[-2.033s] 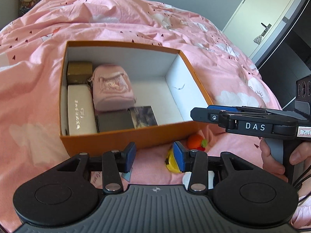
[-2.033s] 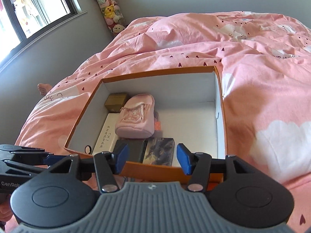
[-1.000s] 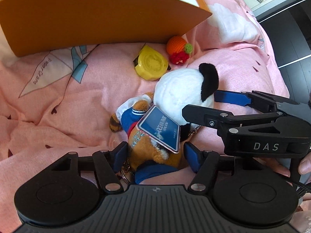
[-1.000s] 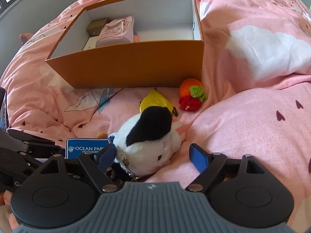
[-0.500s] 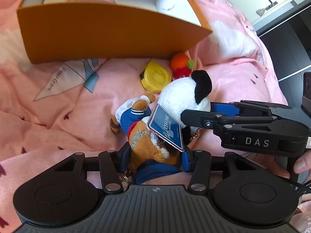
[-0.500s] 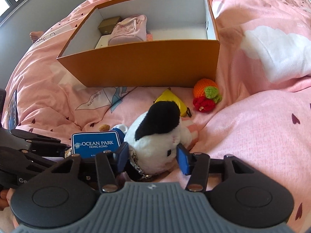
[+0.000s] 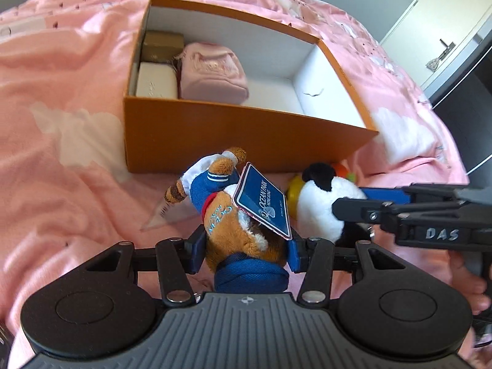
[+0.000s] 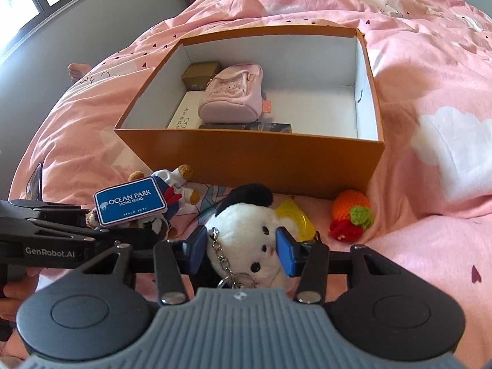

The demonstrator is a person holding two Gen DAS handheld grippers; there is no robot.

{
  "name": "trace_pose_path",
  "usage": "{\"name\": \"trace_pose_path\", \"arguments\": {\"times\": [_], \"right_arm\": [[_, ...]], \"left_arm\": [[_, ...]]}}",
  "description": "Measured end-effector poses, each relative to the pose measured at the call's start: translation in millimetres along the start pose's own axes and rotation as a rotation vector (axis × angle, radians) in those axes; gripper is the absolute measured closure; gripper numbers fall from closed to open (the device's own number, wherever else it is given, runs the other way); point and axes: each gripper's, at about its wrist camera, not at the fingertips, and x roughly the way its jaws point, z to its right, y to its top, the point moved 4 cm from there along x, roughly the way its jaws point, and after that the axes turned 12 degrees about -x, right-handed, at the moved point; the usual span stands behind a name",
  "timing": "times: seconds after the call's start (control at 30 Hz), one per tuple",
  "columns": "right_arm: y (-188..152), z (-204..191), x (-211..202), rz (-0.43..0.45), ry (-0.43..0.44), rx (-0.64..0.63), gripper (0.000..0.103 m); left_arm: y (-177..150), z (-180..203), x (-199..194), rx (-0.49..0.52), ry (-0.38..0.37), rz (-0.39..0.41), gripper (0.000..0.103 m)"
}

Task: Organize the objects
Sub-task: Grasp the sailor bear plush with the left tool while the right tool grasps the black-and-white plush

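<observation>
Both grippers are loaded and up off the bed! The left gripper (image 7: 246, 250) is clamped around the brown plush in the blue jacket (image 7: 229, 215), its blue Ocean Park tag (image 7: 261, 206) flapping over the top, and the right gripper (image 8: 240, 250) is squeezed on the white plush dog with the black ear (image 8: 246, 230), keychain (image 8: 226, 264) dangling at its neck. Both toys hang just short of the near wall of the orange box (image 7: 233, 132), which sits on the pink duvet (image 7: 61, 98).

So where does the tidy-up stand? I'd call it past halfway. Already inside, packed along the box's left end: a gold-brown small box (image 8: 201, 73) in the far corner, a white case (image 7: 155, 83) in front of it, a pink mini backpack (image 8: 232, 95) beside them. The right end of the box floor is bare white, plenty of room for two plushies. Left on the duvet by the box's near right corner: a yellow round thing (image 8: 293, 218) and an orange crocheted fruit with a red and green tuft (image 8: 350, 212). Those look like the final pickups after this drop.

The views split the story nicely. Only the right wrist camera peers over the near wall to catch two dark flat items (image 8: 246, 126) lying against it, plus the dog's face and a bare foot (image 8: 78, 70) off the bed's far edge. The left wrist camera alone shows the door (image 7: 430, 30) and the plush's striped tail (image 7: 173, 193).
</observation>
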Motion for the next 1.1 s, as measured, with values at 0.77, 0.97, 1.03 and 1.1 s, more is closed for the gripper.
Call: {"name": "trace_pose_path", "arguments": {"times": [0.77, 0.97, 1.03, 1.1], "right_arm": [[-37, -10, 23, -0.224, 0.134, 0.023, 0.040], [-29, 5, 3, -0.164, 0.151, 0.116, 0.036], [-24, 10, 5, -0.161, 0.160, 0.172, 0.036], [-22, 15, 14, -0.183, 0.173, 0.238, 0.035]], "left_arm": [[-16, -13, 16, -0.014, -0.040, -0.206, 0.029], [4, -11, 1, -0.097, -0.114, -0.166, 0.029], [9, -10, 5, -0.115, -0.090, -0.168, 0.029], [11, -8, 12, -0.106, -0.056, -0.177, 0.029]]}}
